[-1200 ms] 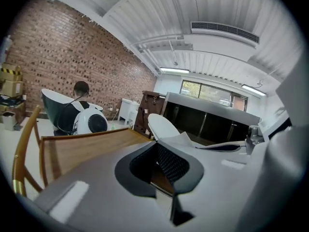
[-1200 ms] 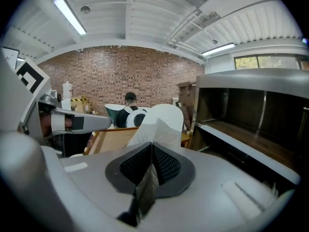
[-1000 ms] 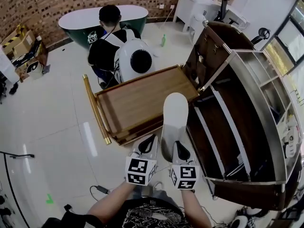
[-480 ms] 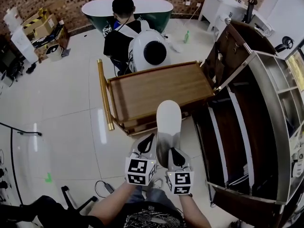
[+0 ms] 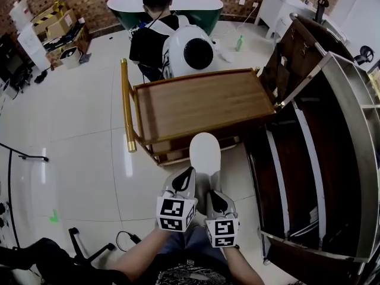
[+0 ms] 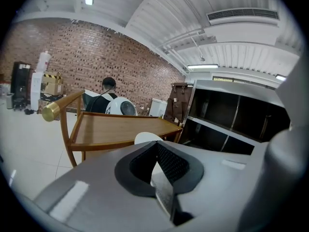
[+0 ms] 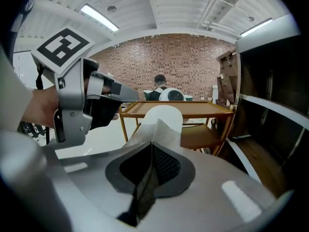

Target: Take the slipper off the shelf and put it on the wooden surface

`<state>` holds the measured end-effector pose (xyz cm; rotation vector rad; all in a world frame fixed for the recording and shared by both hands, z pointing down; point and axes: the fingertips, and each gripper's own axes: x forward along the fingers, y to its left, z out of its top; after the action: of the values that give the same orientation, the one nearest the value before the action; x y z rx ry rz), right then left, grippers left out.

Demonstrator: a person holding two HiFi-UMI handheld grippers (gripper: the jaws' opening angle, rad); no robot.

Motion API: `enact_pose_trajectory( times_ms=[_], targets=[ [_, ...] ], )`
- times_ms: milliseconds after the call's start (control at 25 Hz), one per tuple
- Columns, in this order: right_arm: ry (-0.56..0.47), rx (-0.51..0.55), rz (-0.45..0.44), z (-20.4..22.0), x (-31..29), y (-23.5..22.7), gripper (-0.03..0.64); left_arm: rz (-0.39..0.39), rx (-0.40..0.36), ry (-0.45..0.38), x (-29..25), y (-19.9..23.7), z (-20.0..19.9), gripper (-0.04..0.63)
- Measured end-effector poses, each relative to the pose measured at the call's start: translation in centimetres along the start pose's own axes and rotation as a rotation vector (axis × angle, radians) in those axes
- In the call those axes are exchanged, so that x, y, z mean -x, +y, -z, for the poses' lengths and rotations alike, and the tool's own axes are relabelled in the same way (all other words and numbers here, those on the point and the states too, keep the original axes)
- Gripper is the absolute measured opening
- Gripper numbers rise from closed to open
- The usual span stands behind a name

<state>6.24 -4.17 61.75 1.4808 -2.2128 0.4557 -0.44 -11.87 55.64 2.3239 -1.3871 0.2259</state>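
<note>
The white slipper is held just below the centre of the head view, toe pointed up the frame. It is clear of the dark shelf unit that fills the right side and is not laid on the wooden bench. Its toe is seen over the near edge of the bench, and its heel end hangs above the pale tiled floor. The heel end is pinched by the right gripper. In the right gripper view the jaws are drawn narrow on a fold of the slipper's white fabric, which rises from between the dark pads. The left gripper is carried just beside it, against the slipper's left edge. In the left gripper view its jaws are likewise nearly together, with a thin pale strip caught between them that appears to be the slipper's edge. The rounded toe is seen just beyond them. The bench top is bare in the middle of the frame, with a brass-coloured handle along its left side. Beyond it, at the upper centre, a person in dark clothes is seated beside a white rounded object. A dark green bathtub is set against a brick wall behind them.
</note>
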Motion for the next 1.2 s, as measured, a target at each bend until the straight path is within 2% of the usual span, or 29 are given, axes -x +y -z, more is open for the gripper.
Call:
enact_pose_trajectory(
  times_ms=[240, 520, 840, 1200],
  targets=[
    [0.018, 0.022, -0.035, 4.3, -3.5, 1.3, 0.011, -0.036, -0.010, 0.021, -0.8, 3.0, 4.9, 0.006],
    [0.063, 0.024, -0.081, 9.0, -9.0, 1.8, 0.011, -0.078, -0.016, 0.016, -2.5, 6.5, 8.4, 0.006],
    [0.061, 0.034, -0.101, 9.8, -18.4, 0.3, 0.011, -0.081, -0.051, 0.004, -6.8, 9.3, 11.0, 0.006],
    [0.028, 0.067, -0.104, 8.6, -25.6, -1.1, 0.011, -0.122, -0.024, -0.021, -9.4, 12.8, 12.8, 0.006]
  ],
)
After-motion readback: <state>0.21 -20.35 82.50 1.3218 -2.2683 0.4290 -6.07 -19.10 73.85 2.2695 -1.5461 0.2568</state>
